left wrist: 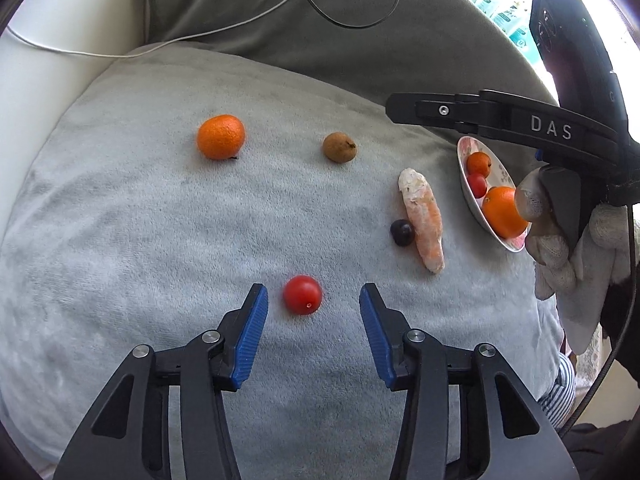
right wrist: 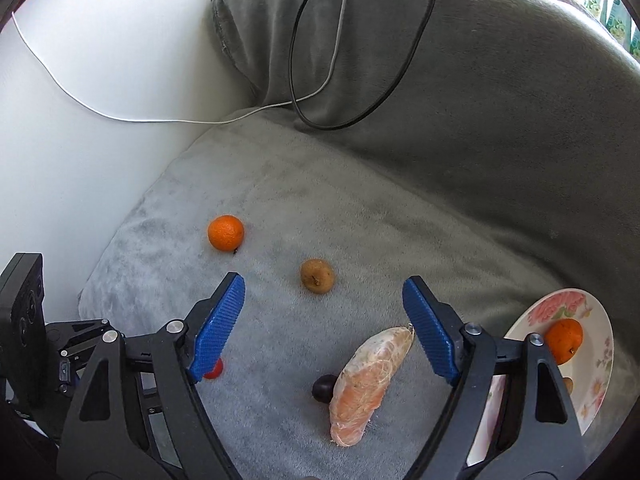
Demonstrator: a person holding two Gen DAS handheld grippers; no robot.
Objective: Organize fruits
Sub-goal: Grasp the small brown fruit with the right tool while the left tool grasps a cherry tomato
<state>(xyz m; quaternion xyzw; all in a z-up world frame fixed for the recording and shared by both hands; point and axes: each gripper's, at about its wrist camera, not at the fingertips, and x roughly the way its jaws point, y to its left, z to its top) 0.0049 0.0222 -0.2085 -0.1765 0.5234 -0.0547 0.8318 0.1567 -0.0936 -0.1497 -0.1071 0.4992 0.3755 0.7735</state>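
Note:
On a grey cushion lie a red tomato, an orange mandarin, a brown round fruit, a dark plum and a peeled citrus segment. My left gripper is open, its blue pads on either side of the tomato without touching it. A floral plate at the right holds two orange fruits and a red one. My right gripper is open and empty above the segment, with the brown fruit and mandarin beyond. The plate is at its right.
A dark grey sofa back rises behind the cushion, with a black cable and a white cable draped over it. A white armrest borders the left. A gloved hand holds the right gripper beside the plate.

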